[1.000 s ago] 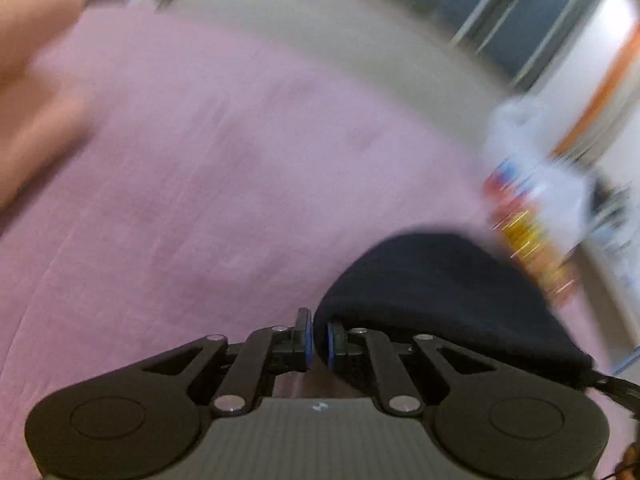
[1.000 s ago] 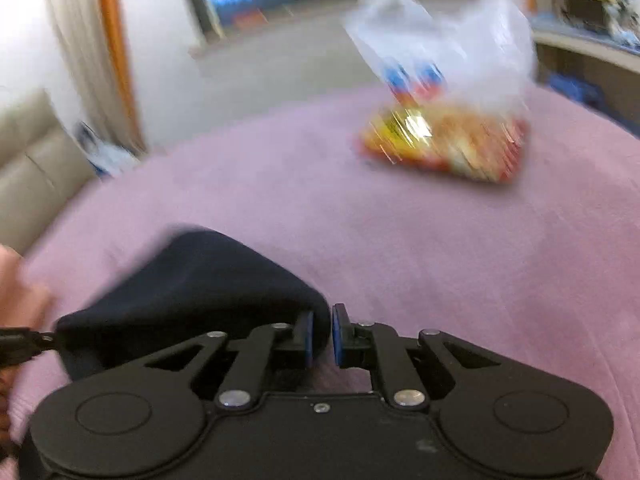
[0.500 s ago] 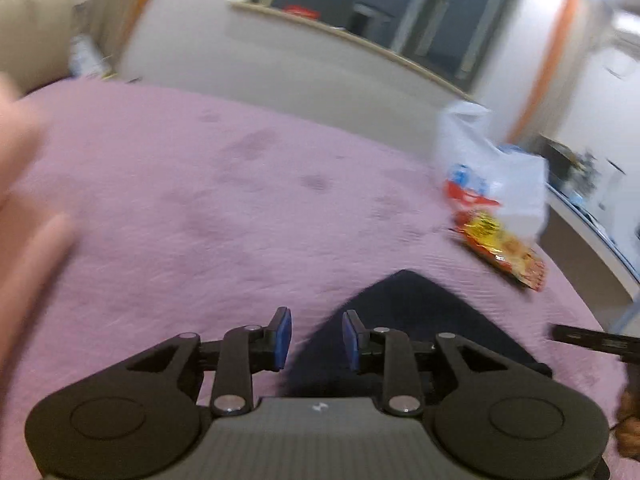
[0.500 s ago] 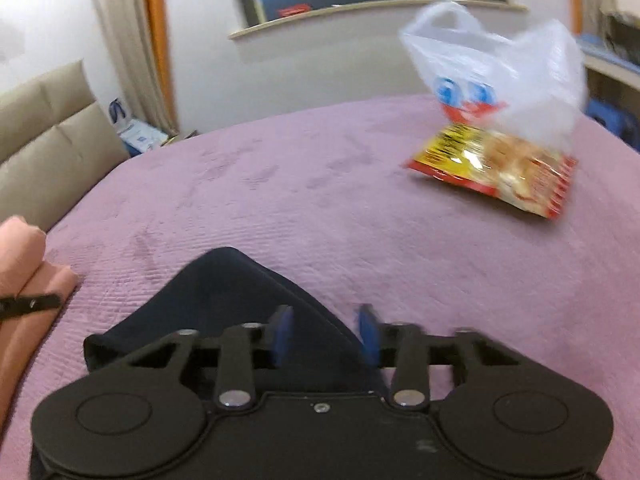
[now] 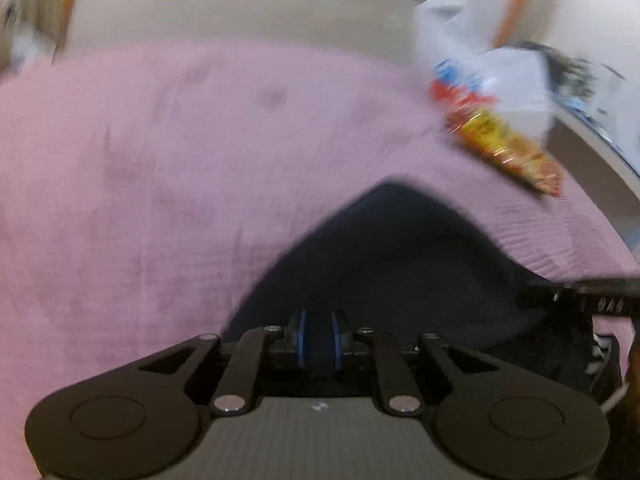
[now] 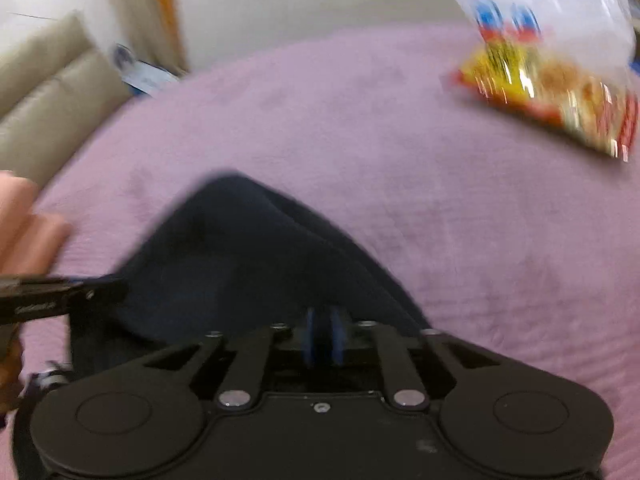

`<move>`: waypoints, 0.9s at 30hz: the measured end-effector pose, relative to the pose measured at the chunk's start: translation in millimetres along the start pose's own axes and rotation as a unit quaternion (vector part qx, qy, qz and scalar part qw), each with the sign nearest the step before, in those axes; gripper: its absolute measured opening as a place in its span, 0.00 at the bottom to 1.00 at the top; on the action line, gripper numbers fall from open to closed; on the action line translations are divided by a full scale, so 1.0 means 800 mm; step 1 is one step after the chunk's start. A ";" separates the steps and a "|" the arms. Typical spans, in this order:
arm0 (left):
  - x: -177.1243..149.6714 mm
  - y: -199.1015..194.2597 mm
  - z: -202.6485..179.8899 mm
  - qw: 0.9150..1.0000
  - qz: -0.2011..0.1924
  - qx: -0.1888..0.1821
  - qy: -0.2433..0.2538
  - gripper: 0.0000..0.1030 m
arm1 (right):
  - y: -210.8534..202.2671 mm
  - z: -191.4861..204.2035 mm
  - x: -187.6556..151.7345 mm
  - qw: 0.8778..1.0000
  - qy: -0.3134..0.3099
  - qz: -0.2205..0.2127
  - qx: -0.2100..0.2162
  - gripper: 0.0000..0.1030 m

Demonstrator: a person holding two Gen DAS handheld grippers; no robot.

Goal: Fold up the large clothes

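Our left gripper (image 5: 319,344) and right gripper (image 6: 321,340) each have their blue pads drawn nearly together on the near edge of a dark navy garment (image 5: 404,264), which lies bunched on the pink bedspread (image 5: 160,168). We judge either pinch could slip, since the fold between the pads looks thin and both views blur with motion. Well beyond the garment lie a snack packet (image 6: 560,104) and a plastic bag (image 6: 560,8); a peach cloth (image 6: 24,220) sits at left. Nothing blocks us.

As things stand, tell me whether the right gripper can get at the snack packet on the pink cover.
Probably not yet. The right gripper looks shut on the dark garment, and the snack packet lies far ahead to its right across bare pink cover. Nothing blocks the way.
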State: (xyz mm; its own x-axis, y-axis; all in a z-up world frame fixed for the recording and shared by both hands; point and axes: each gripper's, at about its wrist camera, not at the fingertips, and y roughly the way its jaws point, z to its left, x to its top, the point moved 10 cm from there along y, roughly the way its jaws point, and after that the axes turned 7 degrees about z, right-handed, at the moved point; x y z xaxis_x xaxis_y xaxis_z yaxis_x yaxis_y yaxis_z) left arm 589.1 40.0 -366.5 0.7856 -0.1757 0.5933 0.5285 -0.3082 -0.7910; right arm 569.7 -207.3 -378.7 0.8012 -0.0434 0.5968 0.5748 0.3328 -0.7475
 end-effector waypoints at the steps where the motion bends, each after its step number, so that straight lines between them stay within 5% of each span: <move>1: 0.009 -0.010 -0.003 1.000 -0.017 0.000 0.015 0.25 | -0.009 -0.003 0.012 1.000 -0.002 -0.016 -0.002 0.57; 3: 0.033 -0.018 -0.002 0.999 -0.033 0.002 0.016 0.61 | -0.008 -0.008 0.029 1.000 -0.002 -0.022 -0.007 0.62; 4: 0.043 -0.014 -0.001 0.999 -0.030 -0.001 0.013 0.66 | 0.000 -0.009 0.036 1.000 -0.003 -0.015 -0.006 0.62; 7: 0.061 0.027 0.009 1.000 0.009 -0.009 0.006 0.67 | 0.039 -0.012 0.043 0.999 0.003 0.032 0.010 0.74; 12: 0.063 0.090 0.027 0.994 0.087 -0.050 -0.032 0.63 | 0.083 -0.015 0.045 0.997 0.011 0.077 0.022 0.74; 14: 0.054 0.110 0.027 0.985 0.135 -0.087 -0.058 0.63 | 0.097 -0.016 0.043 0.995 0.017 0.093 0.026 0.74; 16: 0.059 0.110 0.025 0.986 0.123 -0.093 -0.061 0.60 | 0.105 -0.016 0.039 0.994 0.018 0.103 0.027 0.76; 17: 0.060 0.110 0.022 0.986 0.122 -0.093 -0.058 0.39 | 0.103 -0.013 0.038 0.994 0.011 0.102 0.024 0.75; 18: 0.059 0.111 0.019 0.987 0.124 -0.091 -0.056 0.16 | 0.103 -0.010 0.037 0.995 0.004 0.102 0.024 0.62; 19: 0.055 0.110 0.014 0.986 0.126 -0.097 -0.054 0.12 | 0.101 -0.006 0.036 0.994 -0.003 0.104 0.026 0.37; 21: 0.051 0.096 0.002 0.990 0.109 -0.082 -0.022 0.10 | 0.085 0.007 0.033 0.994 -0.030 0.102 0.035 0.15; 27: 0.046 -0.019 -0.028 0.992 0.010 -0.123 0.001 0.10 | -0.036 0.043 0.028 0.995 -0.089 0.018 0.041 0.13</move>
State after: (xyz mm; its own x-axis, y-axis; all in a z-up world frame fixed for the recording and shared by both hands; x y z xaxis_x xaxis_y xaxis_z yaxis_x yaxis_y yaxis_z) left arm 602.4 17.1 -329.4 0.7944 -0.1865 0.5780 0.4172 -0.5241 -0.7425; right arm 565.3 -185.6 -333.6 0.7749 0.1348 0.6176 0.5246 0.4081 -0.7472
